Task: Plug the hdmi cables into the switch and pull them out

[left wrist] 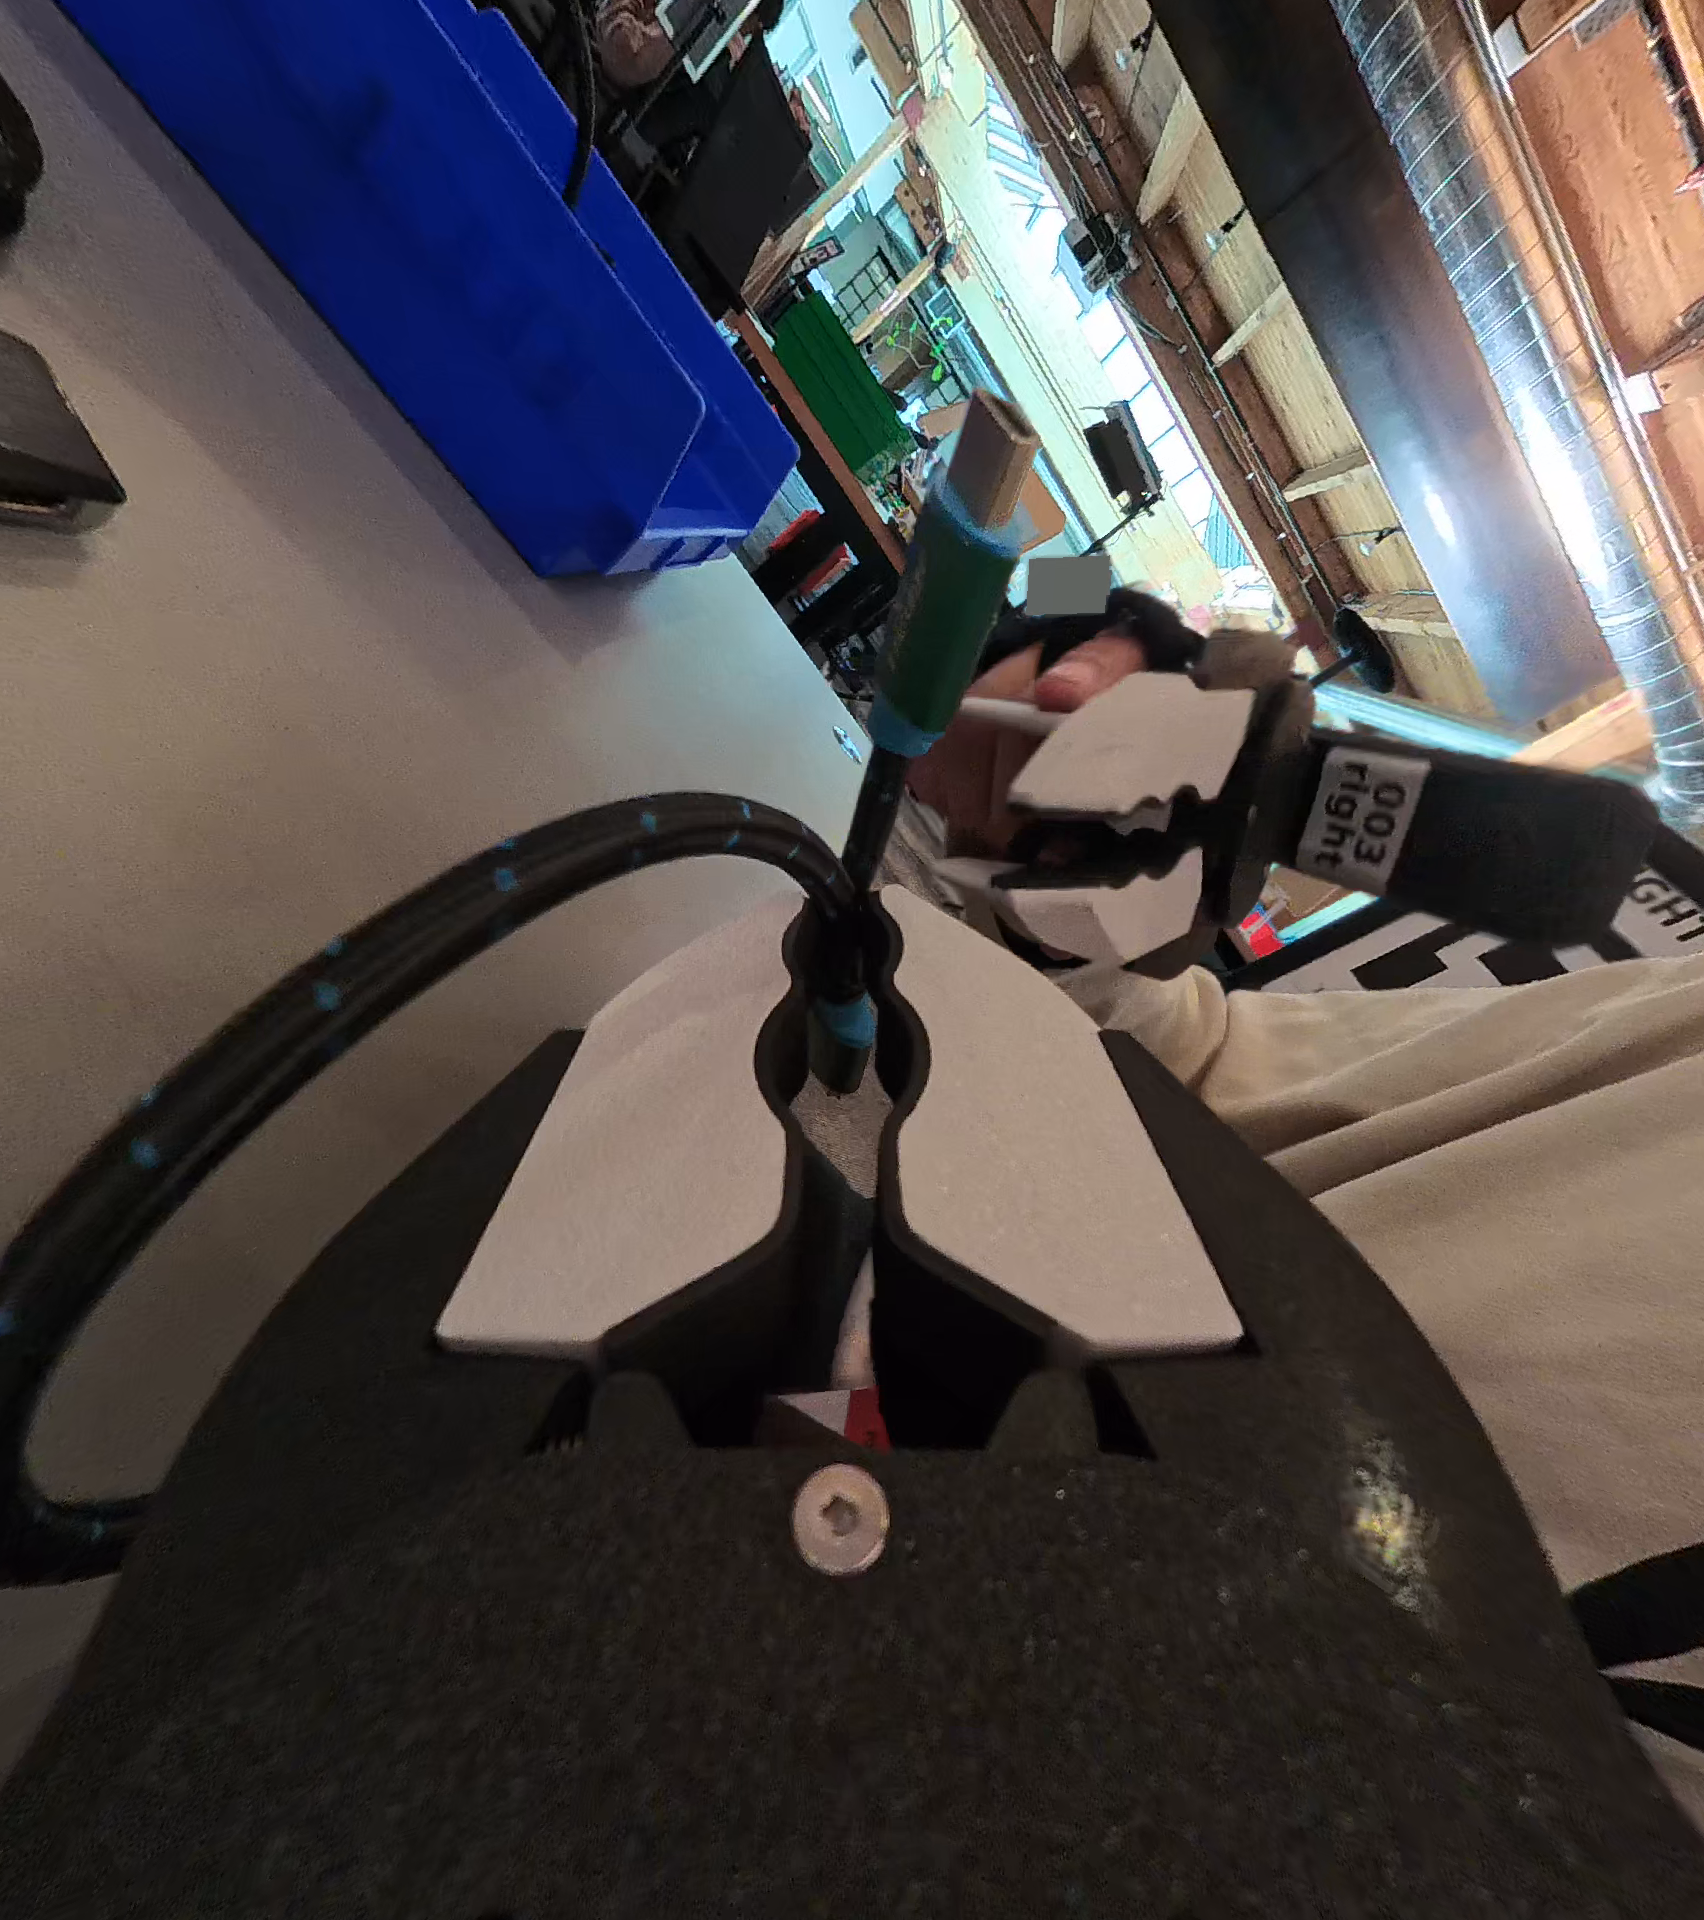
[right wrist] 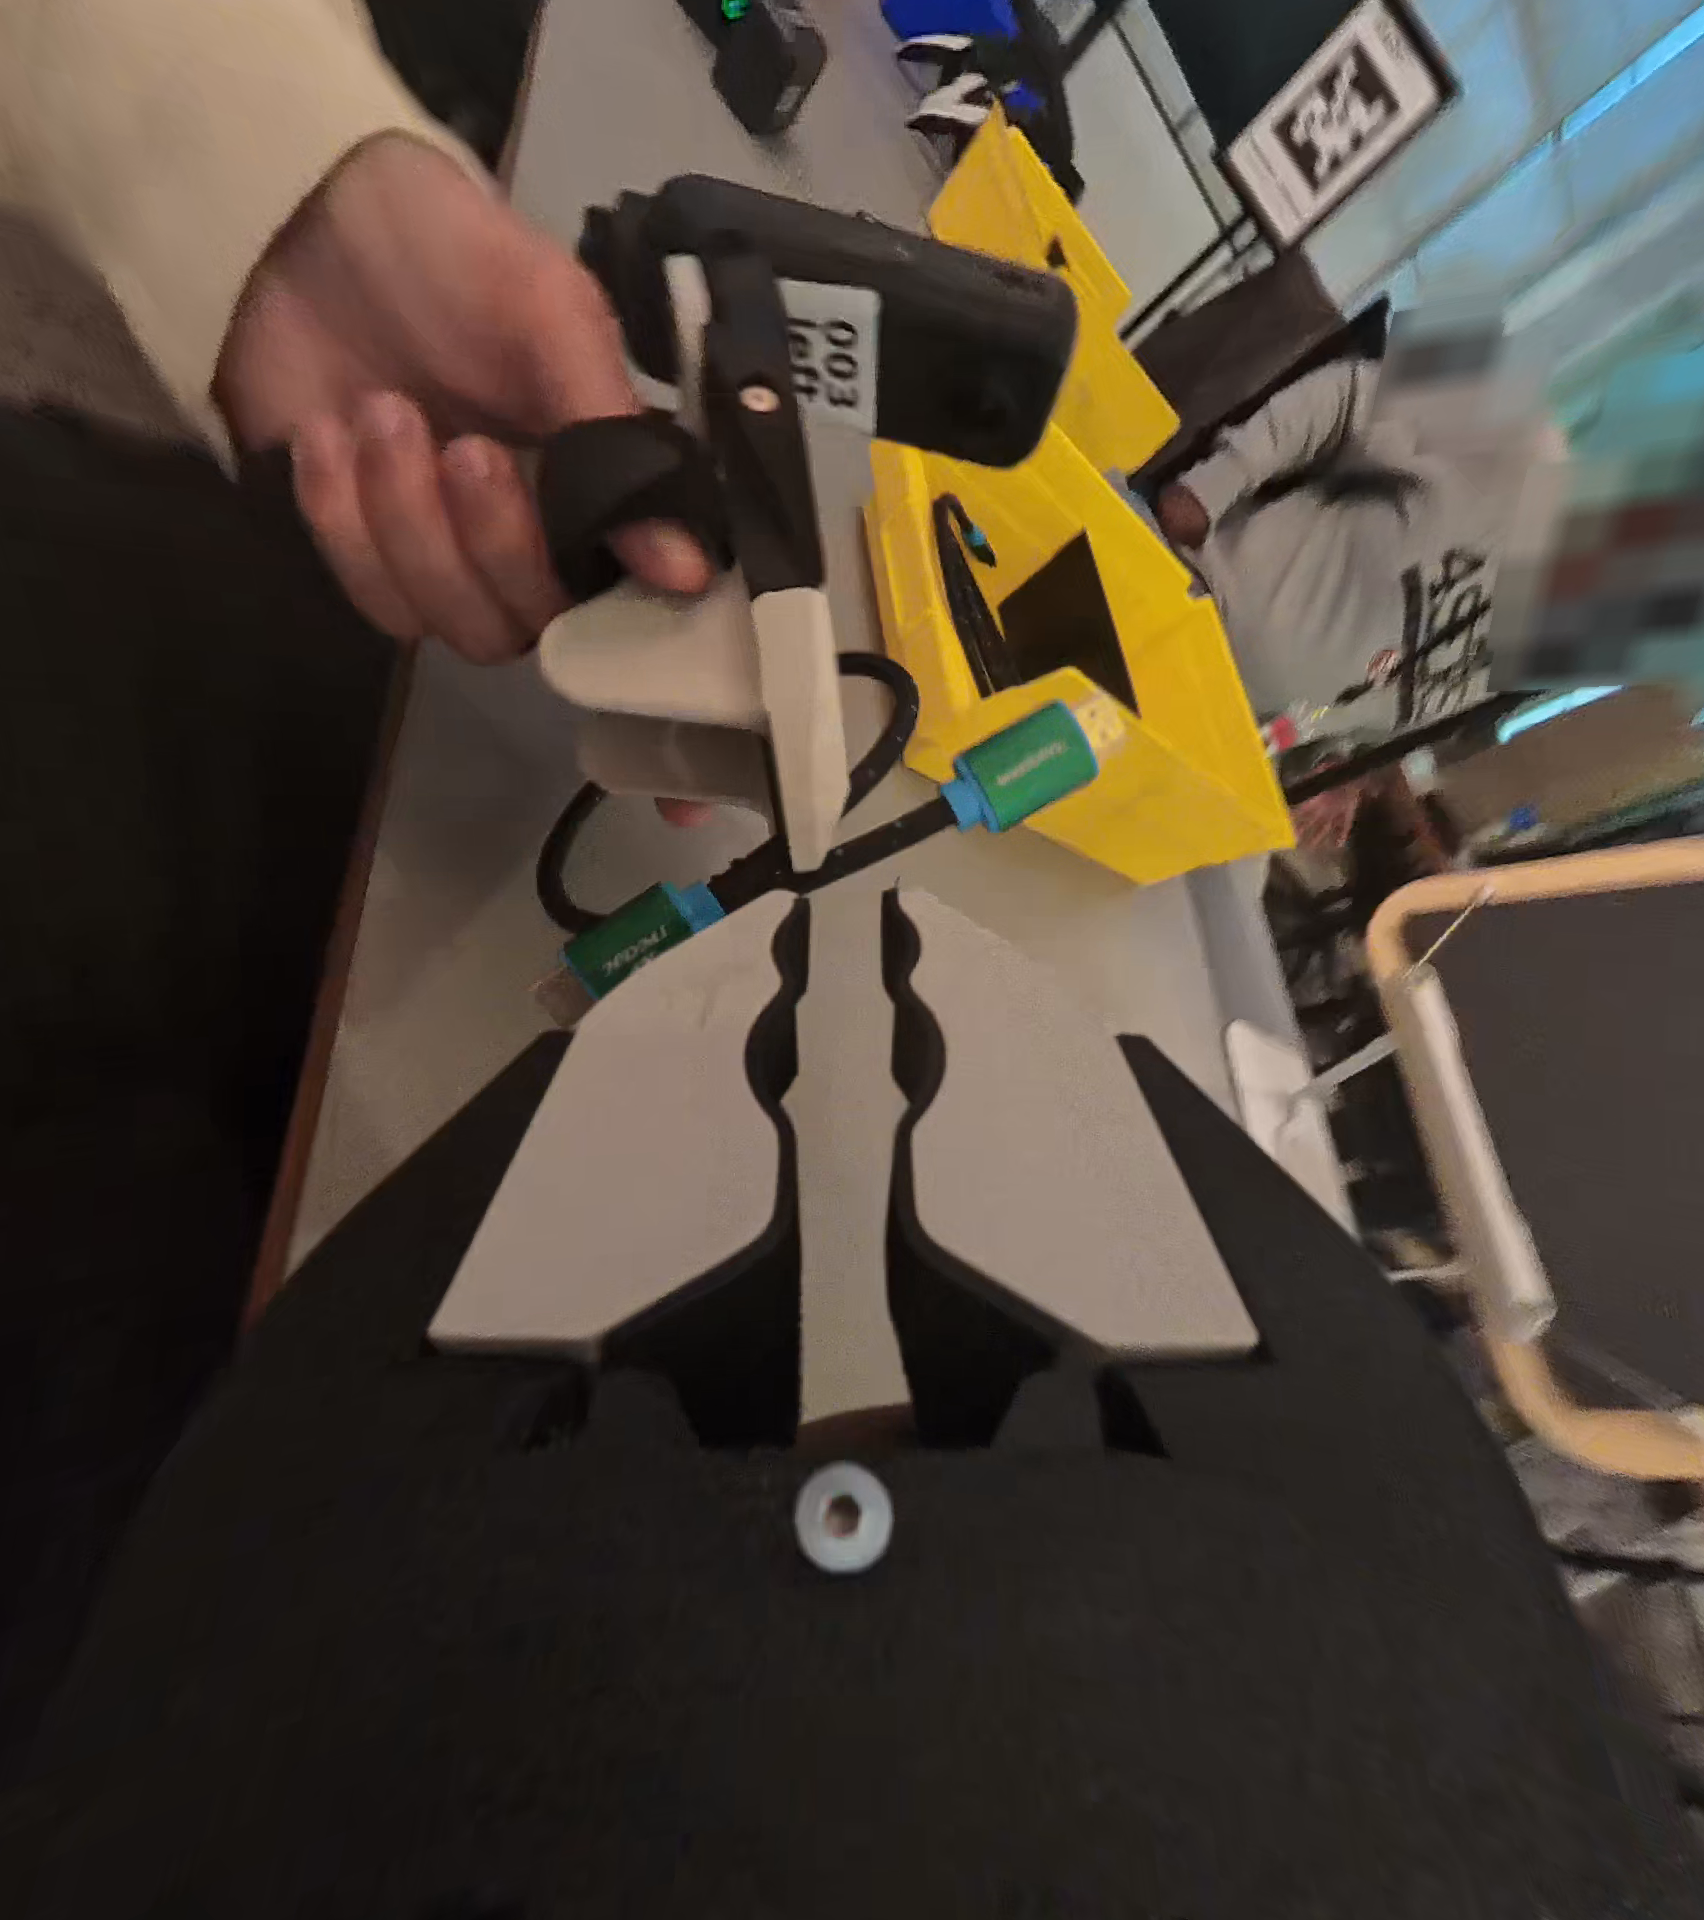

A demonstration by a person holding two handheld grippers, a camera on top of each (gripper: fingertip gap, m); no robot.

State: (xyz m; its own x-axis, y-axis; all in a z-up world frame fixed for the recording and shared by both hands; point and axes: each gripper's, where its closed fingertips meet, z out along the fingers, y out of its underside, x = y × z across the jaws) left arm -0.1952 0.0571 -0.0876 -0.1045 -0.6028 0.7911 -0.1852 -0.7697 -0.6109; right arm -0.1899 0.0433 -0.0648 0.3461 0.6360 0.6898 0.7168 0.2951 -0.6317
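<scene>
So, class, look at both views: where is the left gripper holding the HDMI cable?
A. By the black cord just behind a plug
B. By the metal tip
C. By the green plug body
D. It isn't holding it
A: the left gripper is shut on the black cord of the cable, and the green plug sticks out free beyond its fingers.

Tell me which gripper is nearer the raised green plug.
Left. The left gripper is shut on the cable just below the green plug. The right gripper is open, empty, close beside it but apart.
</scene>
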